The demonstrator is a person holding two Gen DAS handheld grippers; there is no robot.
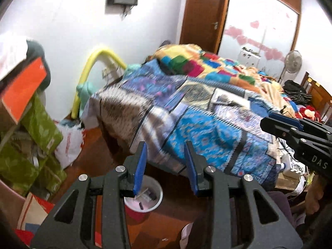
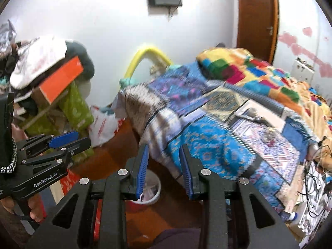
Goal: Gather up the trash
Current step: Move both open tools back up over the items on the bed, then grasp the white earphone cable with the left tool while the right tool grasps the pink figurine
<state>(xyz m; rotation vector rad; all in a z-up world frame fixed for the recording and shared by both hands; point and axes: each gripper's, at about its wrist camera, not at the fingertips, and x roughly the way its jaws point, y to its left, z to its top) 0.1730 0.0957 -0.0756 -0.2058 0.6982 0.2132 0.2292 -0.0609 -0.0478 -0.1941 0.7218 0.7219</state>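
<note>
Both tools spread and empty: left tool (image 1: 166,166), right tool (image 2: 164,168), hovering over the floor by the bed (image 1: 186,108). Trash bin (image 1: 154,197) sits right below my left tool, scraps inside. Frames are blurry; I could clip the bin's rim and tip it.

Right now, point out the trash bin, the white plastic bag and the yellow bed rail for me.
trash bin (image 1: 159,188): left wrist view, on its white rim.
white plastic bag (image 1: 69,145): left wrist view, on its crumpled side.
yellow bed rail (image 2: 154,50): right wrist view, on its top bend.
</note>
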